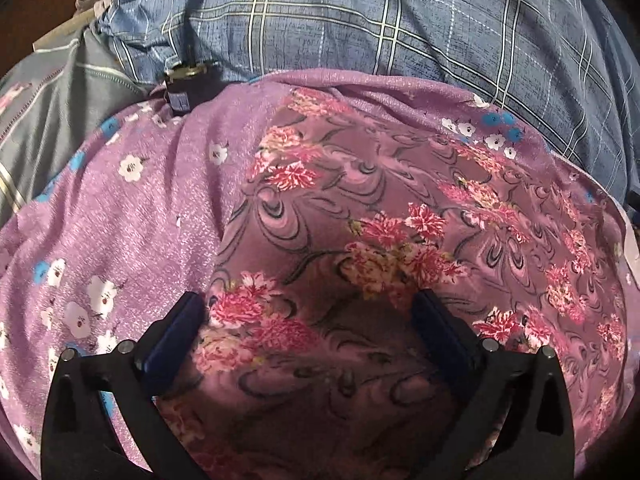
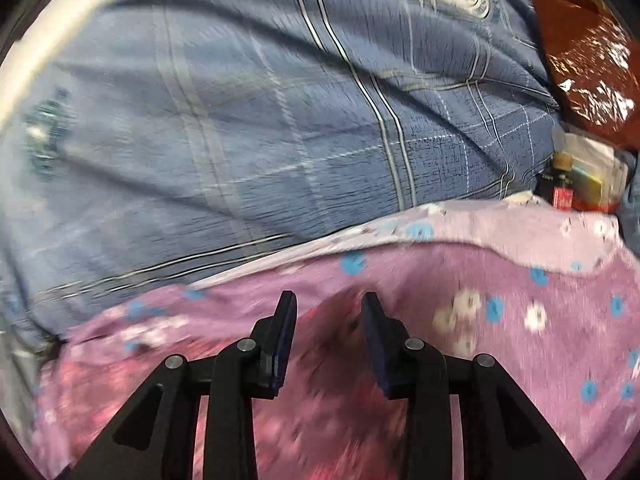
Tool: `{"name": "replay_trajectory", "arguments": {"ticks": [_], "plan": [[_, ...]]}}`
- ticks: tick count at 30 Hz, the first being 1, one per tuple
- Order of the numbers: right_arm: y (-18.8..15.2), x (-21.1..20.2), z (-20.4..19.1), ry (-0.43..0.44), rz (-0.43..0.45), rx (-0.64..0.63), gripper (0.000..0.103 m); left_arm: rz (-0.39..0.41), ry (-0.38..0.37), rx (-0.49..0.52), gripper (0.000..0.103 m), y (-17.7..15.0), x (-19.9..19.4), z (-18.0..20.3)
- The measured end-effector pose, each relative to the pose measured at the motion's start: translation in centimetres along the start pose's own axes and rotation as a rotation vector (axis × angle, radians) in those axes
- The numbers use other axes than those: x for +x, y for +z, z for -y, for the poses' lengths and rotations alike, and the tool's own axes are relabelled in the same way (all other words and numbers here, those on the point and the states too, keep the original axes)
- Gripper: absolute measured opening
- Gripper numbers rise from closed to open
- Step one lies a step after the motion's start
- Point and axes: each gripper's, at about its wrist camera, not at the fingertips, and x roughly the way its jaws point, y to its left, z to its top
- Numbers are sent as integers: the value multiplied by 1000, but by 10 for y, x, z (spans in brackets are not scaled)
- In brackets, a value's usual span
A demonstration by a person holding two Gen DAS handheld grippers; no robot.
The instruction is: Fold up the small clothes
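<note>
- The pink-flowered cloth (image 1: pixel 360 208) lies spread on top of a lilac cloth (image 1: pixel 132 200) with white and blue blossoms, and both lie on a bed covered in a blue checked bedspread (image 1: pixel 360 16).
- The left tool (image 1: pixel 308 312) is low over the pink-flowered cloth with its jaws spread wide. Fabric shows between them, and nothing is pinched.
- The right tool (image 2: pixel 329 312) is partly spread and points at the spot where the pink-flowered cloth (image 2: pixel 320 420) meets the lilac cloth (image 2: pixel 520 300). This view is blurred, so I cannot tell whether a fold lies between the pads, but they are not pressed together.
- My read on handling: the cloth is thin, light and limp. It drapes and wrinkles, so it will sag and slide rather than hold a shape.
- The best place to grip looks like a hem or corner, pinching a small ridge of fabric and not a flat stretch.
- The risk I see is catching the lilac layer beneath as well, so the two come up together.
- A dark little bottle (image 1: pixel 182 88) sits at the far edge of the lilac cloth in the left view, and a red packet (image 2: pixel 588 64) lies at the upper right of the right view, well apart from the tools.
</note>
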Motion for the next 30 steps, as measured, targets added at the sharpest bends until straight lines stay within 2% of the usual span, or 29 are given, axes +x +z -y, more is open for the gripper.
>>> {"name": "replay_trajectory", "arguments": {"ticks": [2, 5, 8, 11, 15, 19, 23, 26, 29, 30], "plan": [[-20, -25, -13, 62, 10, -23, 36, 7, 0, 4, 103, -2, -1, 0], [-53, -66, -37, 78, 30, -102, 42, 13, -9, -6, 103, -3, -4, -2], [-88, -93, -50, 98, 31, -149, 44, 45, 83, 1, 103, -3, -19, 2], [-110, -101, -58, 102, 26, -184, 44, 174, 161, 55, 103, -5, -46, 14], [-121, -91, -67, 131, -11, -218, 43, 281, 136, 60, 103, -7, -77, 24], [-125, -77, -74, 131, -32, -236, 43, 322, 110, 63, 103, -5, -89, 34], [-125, -60, -78, 140, -80, -229, 42, 320, 100, 65, 103, -3, -88, 43], [-127, -44, -77, 110, -123, -235, 40, 309, 98, 71, 103, -4, -84, 51], [-134, -19, -77, 83, -215, -253, 40, 226, 84, 87, 103, -8, -64, 59], [-135, -18, -79, 81, -202, -270, 40, 174, 87, 96, 103, -10, -51, 62]]}}
